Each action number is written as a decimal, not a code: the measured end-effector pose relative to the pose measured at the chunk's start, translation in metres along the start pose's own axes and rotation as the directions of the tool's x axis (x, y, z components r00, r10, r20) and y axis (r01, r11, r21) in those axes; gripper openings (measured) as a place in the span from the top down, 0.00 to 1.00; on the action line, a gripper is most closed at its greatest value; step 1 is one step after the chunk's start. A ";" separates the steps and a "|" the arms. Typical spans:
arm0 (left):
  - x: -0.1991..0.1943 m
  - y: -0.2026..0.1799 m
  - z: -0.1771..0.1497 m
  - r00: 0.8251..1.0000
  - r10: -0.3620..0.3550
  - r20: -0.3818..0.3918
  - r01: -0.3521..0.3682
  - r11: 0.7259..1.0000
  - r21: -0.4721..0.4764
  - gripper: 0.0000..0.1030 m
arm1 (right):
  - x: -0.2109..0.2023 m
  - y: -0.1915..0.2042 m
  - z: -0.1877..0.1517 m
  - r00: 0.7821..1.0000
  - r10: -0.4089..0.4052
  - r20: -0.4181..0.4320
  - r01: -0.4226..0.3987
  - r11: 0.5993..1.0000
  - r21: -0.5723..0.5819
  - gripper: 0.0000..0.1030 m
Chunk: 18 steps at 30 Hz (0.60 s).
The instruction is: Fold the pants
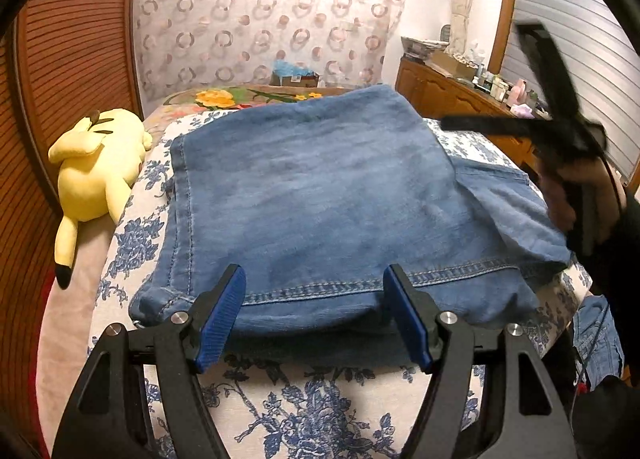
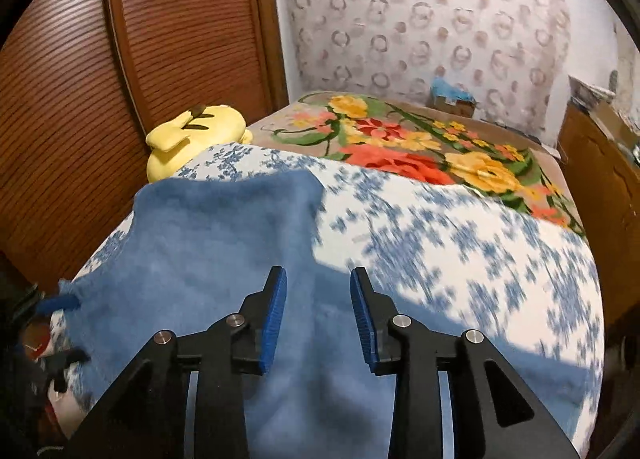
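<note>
Blue denim pants (image 1: 312, 187) lie folded into a broad rectangle on the bed, with a loose flap at the right side. My left gripper (image 1: 315, 273) is open wide, its blue pads standing at the pants' near stitched edge without pinching it. In the right wrist view the pants (image 2: 200, 259) spread below my right gripper (image 2: 319, 274), which is partly open with nothing between its pads. A hand (image 1: 580, 195) holding the right gripper shows blurred at the pants' right edge.
A blue-and-white floral cover (image 1: 320, 411) lies under the pants, beside a bright flowered blanket (image 2: 400, 147). A yellow plush toy (image 1: 96, 167) lies at the left by the slatted wooden door (image 1: 72, 39). A cluttered wooden dresser (image 1: 440, 91) stands at the right. More denim (image 1: 596, 339) hangs by the bed's right edge.
</note>
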<state>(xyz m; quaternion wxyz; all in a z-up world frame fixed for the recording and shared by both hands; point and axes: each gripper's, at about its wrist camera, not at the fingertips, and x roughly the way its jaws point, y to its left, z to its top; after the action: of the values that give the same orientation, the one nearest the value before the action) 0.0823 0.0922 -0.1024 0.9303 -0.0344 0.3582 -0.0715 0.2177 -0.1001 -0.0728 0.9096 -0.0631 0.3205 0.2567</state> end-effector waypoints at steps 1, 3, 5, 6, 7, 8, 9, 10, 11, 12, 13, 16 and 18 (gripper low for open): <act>0.000 -0.001 0.002 1.000 -0.002 0.005 0.002 1.000 0.003 0.30 | -0.007 -0.002 -0.007 1.000 -0.006 0.007 0.006 1.000 0.005 0.66; -0.001 -0.005 0.004 1.000 -0.006 0.012 0.006 1.000 0.011 0.30 | -0.022 -0.007 -0.024 1.000 -0.022 0.012 0.022 1.000 0.009 0.66; -0.002 -0.013 0.007 1.000 -0.012 0.022 0.011 1.000 0.023 0.30 | -0.039 -0.012 -0.039 0.999 -0.036 0.017 0.035 0.999 0.017 0.65; -0.002 -0.017 0.009 1.000 -0.015 0.027 0.014 0.999 0.030 0.30 | -0.048 -0.014 -0.046 0.999 -0.044 0.018 0.044 0.999 0.022 0.65; -0.001 -0.020 0.011 0.999 -0.016 0.029 0.015 0.999 0.036 0.30 | -0.056 -0.015 -0.054 0.998 -0.052 0.019 0.051 0.998 0.028 0.64; -0.001 -0.024 0.012 0.999 -0.019 0.032 0.017 0.999 0.041 0.30 | -0.065 -0.019 -0.064 0.998 -0.065 0.022 0.064 0.997 0.037 0.61; 0.000 -0.029 0.014 0.999 -0.024 0.034 0.022 0.999 0.049 0.30 | -0.071 -0.022 -0.071 0.997 -0.078 0.025 0.077 0.996 0.044 0.59; 0.001 -0.031 0.015 0.999 -0.027 0.034 0.025 0.998 0.054 0.30 | -0.079 -0.027 -0.081 0.995 -0.096 0.030 0.095 0.994 0.055 0.57; 0.002 -0.035 0.016 0.999 -0.031 0.035 0.029 0.998 0.059 0.30 | -0.086 -0.028 -0.087 0.994 -0.109 0.032 0.107 0.992 0.065 0.55; 0.004 -0.039 0.018 0.999 -0.035 0.035 0.033 0.997 0.065 0.30 | -0.095 -0.035 -0.096 0.991 -0.128 0.035 0.125 0.989 0.081 0.55; 0.006 -0.043 0.019 0.999 -0.038 0.034 0.036 0.997 0.070 0.30 | -0.103 -0.038 -0.104 0.988 -0.149 0.039 0.144 0.985 0.096 0.54; 0.011 -0.056 0.022 0.998 -0.054 0.027 0.051 0.995 0.089 0.30 | -0.127 -0.052 -0.126 0.980 -0.196 0.040 0.188 0.972 0.142 0.54; 0.014 -0.064 0.023 0.998 -0.063 0.022 0.061 0.993 0.104 0.30 | -0.136 -0.060 -0.137 0.974 -0.224 0.027 0.216 0.962 0.167 0.54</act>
<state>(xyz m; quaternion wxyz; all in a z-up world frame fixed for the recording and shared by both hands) 0.1012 0.0270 -0.0872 0.9326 0.0017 0.3409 -0.1182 0.0829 -0.2478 -0.0996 0.9416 -0.0181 0.3106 0.1284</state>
